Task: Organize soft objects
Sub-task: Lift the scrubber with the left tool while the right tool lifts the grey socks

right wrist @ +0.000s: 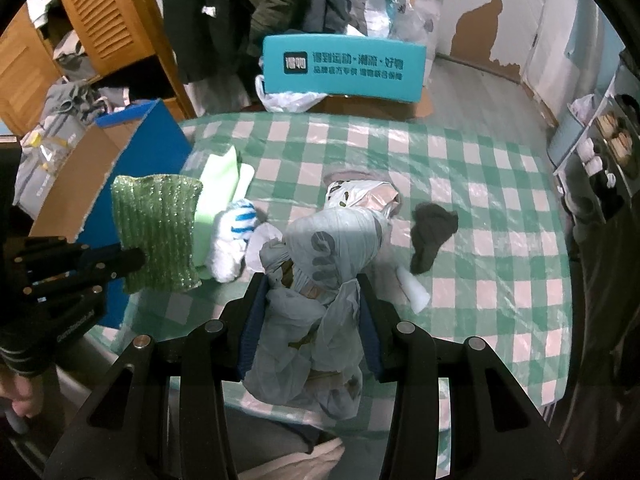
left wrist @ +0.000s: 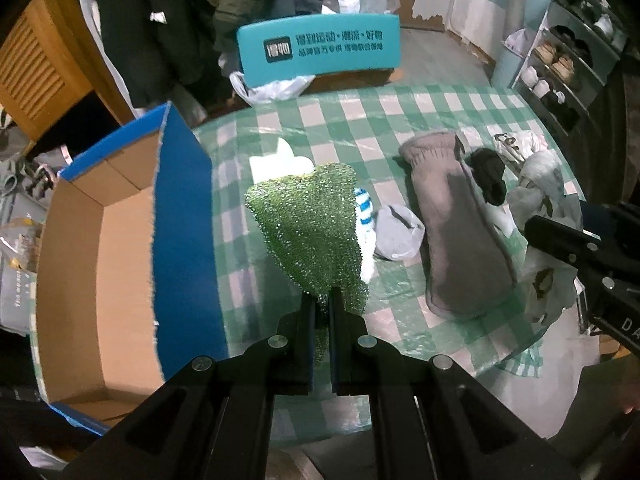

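My left gripper [left wrist: 322, 300] is shut on a sparkly green scrub cloth [left wrist: 312, 228] and holds it above the checked table, right of the open blue cardboard box [left wrist: 100, 264]. From the right wrist view the cloth [right wrist: 158, 232] hangs from the left gripper [right wrist: 132, 260] beside the box [right wrist: 136, 152]. My right gripper [right wrist: 312, 280] is shut on a crumpled pale plastic bag bundle [right wrist: 320, 264]. On the table lie a blue-striped white sock [right wrist: 234, 236], a light green cloth [right wrist: 218, 188], a dark sock [right wrist: 432, 232] and a grey towel [left wrist: 456, 224].
The table has a green-and-white checked cover [right wrist: 460, 184]. A teal chair back [right wrist: 344, 68] stands at the far edge. A small white tube [right wrist: 414, 290] lies by the dark sock. Shoe shelves [left wrist: 560, 68] stand at the right; hanging clothes and wooden doors stand behind.
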The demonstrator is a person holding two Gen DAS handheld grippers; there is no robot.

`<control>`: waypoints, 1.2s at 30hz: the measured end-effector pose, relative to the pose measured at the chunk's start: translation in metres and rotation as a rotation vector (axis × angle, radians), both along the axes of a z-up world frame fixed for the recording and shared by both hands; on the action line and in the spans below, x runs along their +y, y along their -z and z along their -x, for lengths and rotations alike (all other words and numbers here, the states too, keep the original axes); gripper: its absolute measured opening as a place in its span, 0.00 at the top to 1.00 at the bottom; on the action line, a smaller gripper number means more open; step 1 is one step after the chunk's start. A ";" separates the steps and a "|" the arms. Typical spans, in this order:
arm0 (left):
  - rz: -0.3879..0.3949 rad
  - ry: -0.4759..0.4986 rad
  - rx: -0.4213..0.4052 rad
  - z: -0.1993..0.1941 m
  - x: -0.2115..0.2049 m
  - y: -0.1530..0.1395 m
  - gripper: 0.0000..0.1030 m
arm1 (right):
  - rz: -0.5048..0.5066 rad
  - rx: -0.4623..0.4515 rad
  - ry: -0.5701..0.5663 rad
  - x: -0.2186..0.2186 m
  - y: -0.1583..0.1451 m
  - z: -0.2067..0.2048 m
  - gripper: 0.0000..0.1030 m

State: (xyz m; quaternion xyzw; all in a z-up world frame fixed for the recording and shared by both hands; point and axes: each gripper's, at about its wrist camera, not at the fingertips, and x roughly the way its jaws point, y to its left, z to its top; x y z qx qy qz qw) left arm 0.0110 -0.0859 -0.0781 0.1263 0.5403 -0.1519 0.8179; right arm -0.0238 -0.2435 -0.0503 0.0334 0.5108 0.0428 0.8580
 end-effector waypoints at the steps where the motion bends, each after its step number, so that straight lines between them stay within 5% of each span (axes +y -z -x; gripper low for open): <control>1: -0.001 -0.001 -0.009 0.000 0.002 -0.003 0.95 | 0.000 -0.005 -0.003 0.002 -0.003 0.000 0.59; 36: 0.058 -0.132 -0.157 -0.005 0.098 -0.066 0.95 | -0.016 -0.114 -0.181 0.113 -0.065 -0.034 0.59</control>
